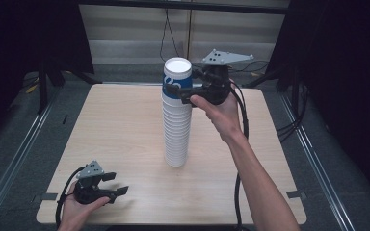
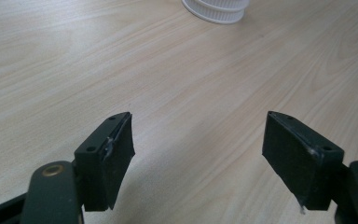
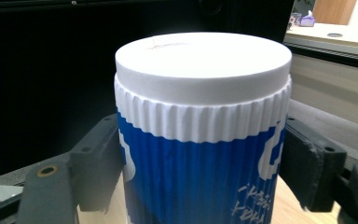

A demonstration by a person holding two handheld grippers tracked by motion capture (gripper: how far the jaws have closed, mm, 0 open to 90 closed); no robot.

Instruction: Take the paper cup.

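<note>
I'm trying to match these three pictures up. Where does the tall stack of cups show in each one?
High view: stack of cups stands mid-table, right gripper clamping its blue top cup.
Left gripper view: its white base at the top edge.
Right gripper view: blue top cup between the jaws.
Shared landmark: the wooden table.

Table lit evenly — surroundings dark, high view soft.

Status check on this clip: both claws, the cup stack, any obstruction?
Right claw clamped on top blue cup of the stack. Left claw open, empty, low over the table. Nothing in the way.
</note>
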